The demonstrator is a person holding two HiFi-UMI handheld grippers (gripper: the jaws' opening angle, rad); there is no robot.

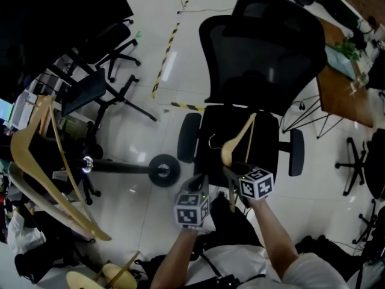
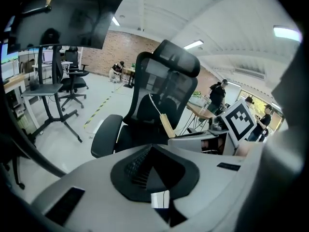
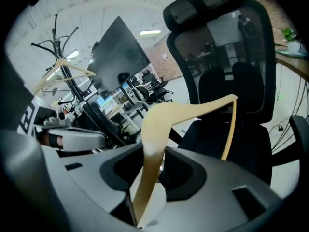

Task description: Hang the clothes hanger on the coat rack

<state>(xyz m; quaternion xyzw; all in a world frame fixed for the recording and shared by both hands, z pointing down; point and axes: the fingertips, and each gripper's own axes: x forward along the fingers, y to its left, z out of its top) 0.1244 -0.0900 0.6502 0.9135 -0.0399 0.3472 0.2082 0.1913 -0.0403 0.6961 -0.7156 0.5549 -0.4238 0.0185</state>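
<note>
The office had a glossy white floor (image 1: 180,95) crossed by a strip of yellow and black tape (image 1: 165,62). At the far left of the head view stood the coat rack (image 1: 120,167), seen from above, its pole running to a round base, with several wooden hangers (image 1: 27,155) hung on it. In the right gripper view the same rack (image 3: 72,88) rose well apart from the held hanger. Near the bottom middle of the head view the left gripper (image 1: 201,188) pointed toward a black office chair (image 1: 264,59). In its own view its fingers (image 2: 159,199) were drawn together with nothing between them. Just beside it, to the right, the right gripper (image 1: 233,172) had its fingers clamped on one arm of the wooden clothes hanger (image 1: 236,142). The hanger was lifted over the chair seat, tilted, with its metal hook toward the left. In the right gripper view the hanger (image 3: 169,117) ran up out of the fingers and bent right across the chair back. At the far right stood a wooden table (image 1: 337,95) with a green plant (image 1: 349,50) on it.
</note>
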